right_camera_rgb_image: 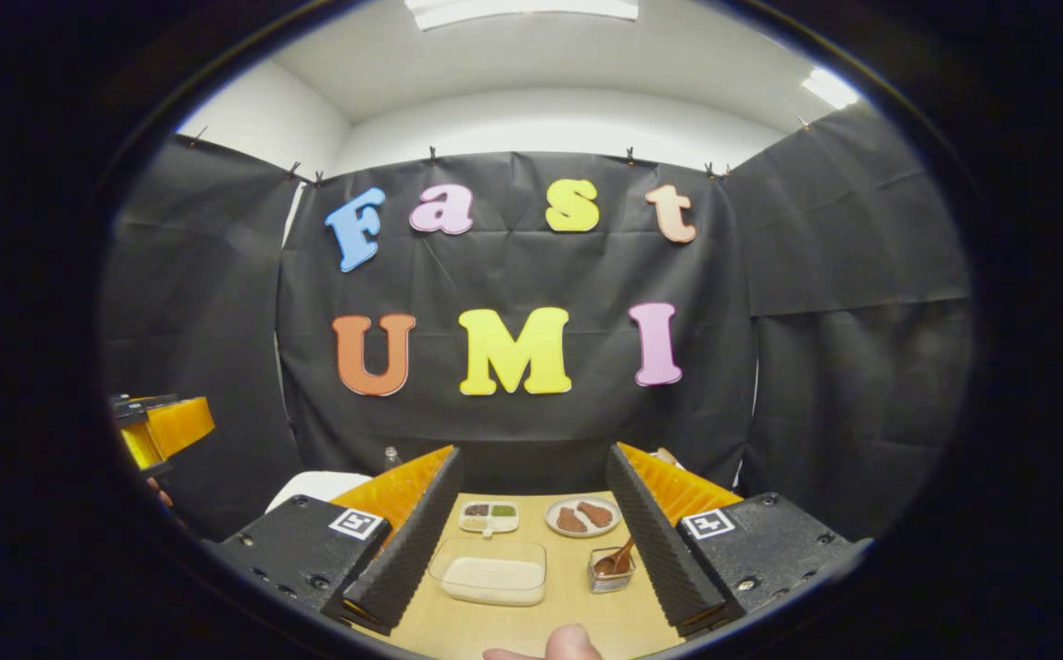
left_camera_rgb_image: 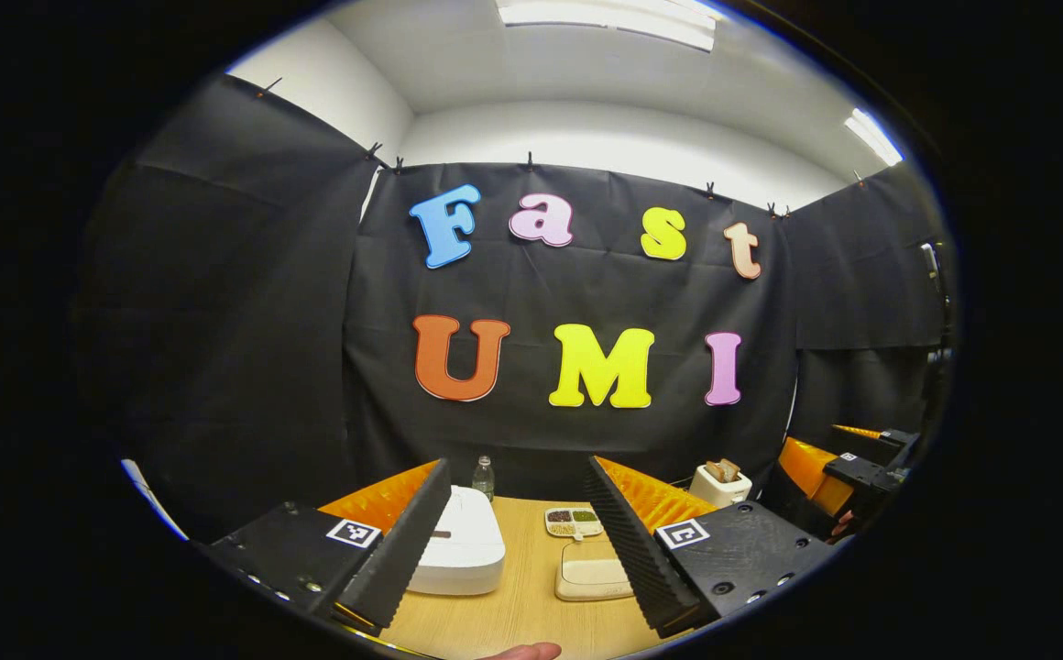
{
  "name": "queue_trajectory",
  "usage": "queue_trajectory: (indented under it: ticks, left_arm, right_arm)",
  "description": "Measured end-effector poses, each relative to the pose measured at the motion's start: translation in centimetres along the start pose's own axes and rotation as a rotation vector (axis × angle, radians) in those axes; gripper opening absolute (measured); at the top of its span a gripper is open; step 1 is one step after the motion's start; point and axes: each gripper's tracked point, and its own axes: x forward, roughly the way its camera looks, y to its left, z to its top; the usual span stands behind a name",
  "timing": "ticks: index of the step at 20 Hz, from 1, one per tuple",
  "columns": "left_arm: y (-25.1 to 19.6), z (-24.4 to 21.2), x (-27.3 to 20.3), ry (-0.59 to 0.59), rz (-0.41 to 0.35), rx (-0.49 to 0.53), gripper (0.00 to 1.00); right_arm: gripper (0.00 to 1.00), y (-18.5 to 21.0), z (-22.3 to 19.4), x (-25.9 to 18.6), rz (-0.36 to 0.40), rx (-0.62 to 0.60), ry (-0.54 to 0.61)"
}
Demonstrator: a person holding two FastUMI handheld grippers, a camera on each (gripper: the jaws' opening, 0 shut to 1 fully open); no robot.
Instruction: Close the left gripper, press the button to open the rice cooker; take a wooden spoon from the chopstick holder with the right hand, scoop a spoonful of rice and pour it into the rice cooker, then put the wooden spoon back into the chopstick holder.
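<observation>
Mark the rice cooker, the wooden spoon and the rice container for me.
rice cooker (left_camera_rgb_image: 460, 541): left gripper view, on its white lid.
wooden spoon (right_camera_rgb_image: 617, 558): right gripper view, on its bowl end in the holder.
rice container (right_camera_rgb_image: 492, 575): right gripper view, on the rice seen through its clear wall.

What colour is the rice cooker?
White, clearest in the left gripper view: rice cooker.

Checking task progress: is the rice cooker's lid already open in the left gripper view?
No, the rice cooker sits with its white lid flat and shut, ahead of the open left gripper.
</observation>
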Motion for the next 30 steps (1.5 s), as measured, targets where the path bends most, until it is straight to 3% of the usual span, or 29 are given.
queue_trajectory:
  ticks: [7, 18, 20, 21, 22, 23, 24, 27, 28, 29, 30]
  left_arm:
    - [-0.3, -0.7, 0.3, 0.025, -0.009, 0.002, 0.94]
    - [2.4, -4.7, 4.3, 0.173, 0.057, -0.029, 0.92]
    - [3.4, -5.8, 5.6, 0.222, 0.058, -0.044, 0.84]
    - [3.8, -6.7, 6.2, 0.255, 0.057, -0.057, 0.65]
    - [4.3, -7.6, 7.0, 0.3, 0.065, -0.066, 0.67]
    - [4.7, -9.0, 7.7, 0.356, 0.073, -0.077, 0.51]
    - [4.9, -9.8, 8.0, 0.4, 0.066, -0.095, 0.44]
    - [5.6, -12.5, 10.7, 0.501, 0.058, -0.135, 0.4]
    - [6.3, -13.4, 10.9, 0.533, 0.085, -0.147, 0.4]
    - [6.8, -14.5, 11.9, 0.561, 0.081, -0.172, 0.17]
    - [7.0, -15.1, 12.4, 0.584, 0.062, -0.201, 0.04]
  right_arm:
    - [1.0, -0.6, -0.5, 0.3, -0.011, 0.005, 0.009]
    - [1.0, -3.1, -2.3, 3.2, -0.018, -0.004, 0.045]
    - [1.0, -3.4, -2.7, 4.1, -0.011, -0.003, 0.058]
    - [1.0, -3.6, -2.9, 4.6, -0.007, -0.006, 0.063]
    - [1.0, -3.8, -3.0, 5.0, -0.002, -0.01, 0.067]
    - [1.0, -3.9, -3.1, 5.4, 0.002, -0.016, 0.07]
    - [1.0, -4.1, -3.3, 5.7, 0.003, -0.024, 0.073]
    - [1.0, -5.2, -4.0, 6.9, -0.002, -0.043, 0.086]
    - [1.0, -5.5, -4.3, 7.3, -0.005, -0.044, 0.094]
    - [1.0, -5.8, -4.7, 7.6, -0.007, -0.041, 0.102]
    - [1.0, -6.1, -5.0, 8.0, -0.01, -0.038, 0.111]
